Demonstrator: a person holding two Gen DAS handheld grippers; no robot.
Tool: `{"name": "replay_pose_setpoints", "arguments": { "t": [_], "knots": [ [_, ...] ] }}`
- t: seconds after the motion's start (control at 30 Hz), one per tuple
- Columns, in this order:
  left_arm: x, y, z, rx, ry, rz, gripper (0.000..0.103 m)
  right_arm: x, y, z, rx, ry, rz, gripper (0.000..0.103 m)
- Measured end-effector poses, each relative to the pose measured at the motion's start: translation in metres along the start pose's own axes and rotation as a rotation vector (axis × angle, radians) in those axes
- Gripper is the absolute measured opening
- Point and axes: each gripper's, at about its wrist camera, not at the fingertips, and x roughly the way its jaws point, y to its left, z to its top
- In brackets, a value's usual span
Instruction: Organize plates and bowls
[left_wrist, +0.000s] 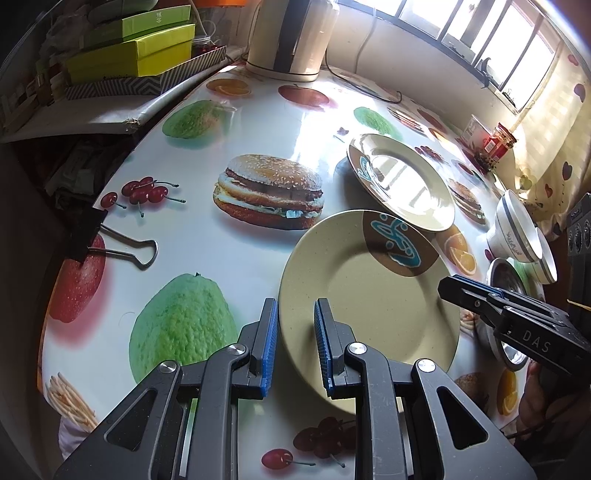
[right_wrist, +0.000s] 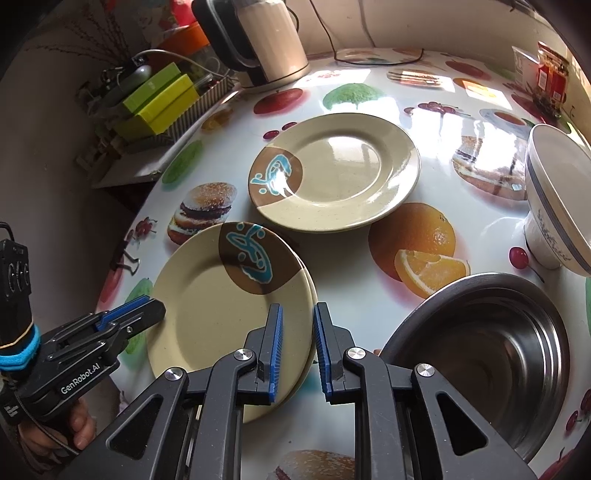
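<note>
A stack of two beige plates with a brown and blue patch (left_wrist: 369, 295) (right_wrist: 229, 306) lies near me on the table. Another matching plate (left_wrist: 402, 181) (right_wrist: 336, 173) lies behind it. My left gripper (left_wrist: 295, 347) (right_wrist: 144, 306) is open, its jaws straddling the stack's left rim. My right gripper (right_wrist: 298, 350) (left_wrist: 454, 284) is open, its jaws straddling the stack's right rim. White bowls with blue bands (left_wrist: 517, 229) (right_wrist: 557, 199) stand at the right. A steel bowl (right_wrist: 480, 347) (left_wrist: 506, 280) sits beside my right gripper.
A cream kettle (left_wrist: 291, 37) (right_wrist: 262, 40) with its cable stands at the back. Green boxes (left_wrist: 136, 48) (right_wrist: 159, 99) are stacked at the back left. A binder clip (left_wrist: 110, 243) grips the tablecloth edge. Red jars (left_wrist: 495, 144) (right_wrist: 550, 77) stand at the far right.
</note>
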Motion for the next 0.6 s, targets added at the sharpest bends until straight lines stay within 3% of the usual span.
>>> {"name": "replay_pose_setpoints", "arguments": {
  "t": [0.2, 0.27, 0.33, 0.6],
  "knots": [
    [-0.004, 0.001, 0.006, -0.003, -0.017, 0.017, 0.021, -0.005, -0.006, 0.004, 0.018, -0.022, -0.026, 0.032],
    [-0.006, 0.002, 0.010, -0.001, -0.025, 0.014, 0.027, -0.008, -0.009, 0.008, 0.026, -0.033, -0.027, 0.037],
    [-0.008, 0.002, 0.015, -0.001, -0.034, 0.006, 0.032, -0.012, -0.011, 0.011, 0.037, -0.044, -0.026, 0.037],
    [-0.005, -0.008, 0.049, 0.019, -0.060, -0.024, 0.033, -0.028, -0.016, 0.038, 0.028, -0.106, -0.052, 0.042]
  ]
}}
